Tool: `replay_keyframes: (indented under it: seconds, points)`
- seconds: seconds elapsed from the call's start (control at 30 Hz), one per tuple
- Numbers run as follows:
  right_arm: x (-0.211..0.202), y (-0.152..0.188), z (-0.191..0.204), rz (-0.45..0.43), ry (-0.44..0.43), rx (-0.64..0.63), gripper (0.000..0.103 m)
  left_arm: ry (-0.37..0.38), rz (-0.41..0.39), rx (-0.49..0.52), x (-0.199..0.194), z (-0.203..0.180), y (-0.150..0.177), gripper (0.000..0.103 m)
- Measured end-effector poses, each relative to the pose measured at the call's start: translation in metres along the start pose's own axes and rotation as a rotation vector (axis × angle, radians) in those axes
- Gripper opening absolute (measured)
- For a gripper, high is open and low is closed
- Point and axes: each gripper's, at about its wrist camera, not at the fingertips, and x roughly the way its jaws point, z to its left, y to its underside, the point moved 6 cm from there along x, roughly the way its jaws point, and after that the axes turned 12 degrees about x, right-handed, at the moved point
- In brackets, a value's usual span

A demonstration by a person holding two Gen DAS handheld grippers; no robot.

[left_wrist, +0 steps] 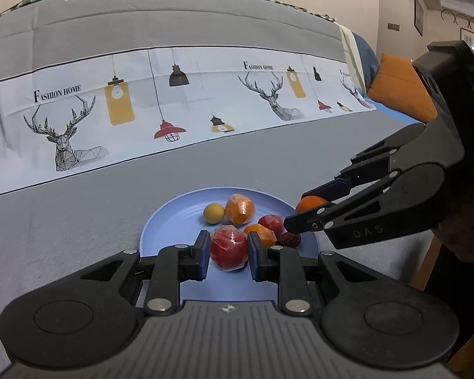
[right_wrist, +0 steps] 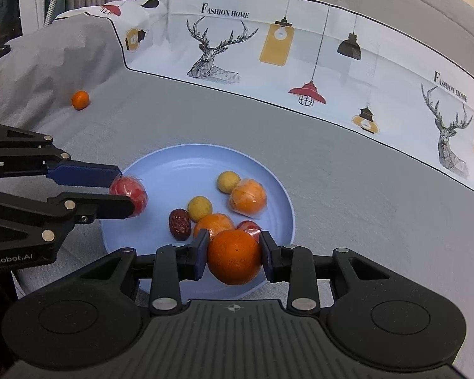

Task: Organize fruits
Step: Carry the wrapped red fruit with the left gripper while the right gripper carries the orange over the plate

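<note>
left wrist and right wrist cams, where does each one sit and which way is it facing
Left wrist: on the left gripper, facing along its fingers over the blue plate; it grips a wrapped red fruit, with the right gripper at right.
Right wrist: on the right gripper, facing the same plate; it grips an orange, with the left gripper at left.
Shared: plate, both held fruits, deer-print cloth.

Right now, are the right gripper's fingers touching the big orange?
Touching. In the right wrist view, both fingers of the right gripper press against the sides of the big orange, with no gap visible, above the blue plate.
</note>
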Motion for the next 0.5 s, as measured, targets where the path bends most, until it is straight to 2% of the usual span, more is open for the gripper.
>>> replay_keyframes:
  seconds: [0.5]
  points:
    - [-0.0003, -0.0007, -0.0007, -0.018, 0.019, 0.006, 0.036, -0.008, -0.002, -0.009, -0.0055, -0.0013, 0.0012, 0.027]
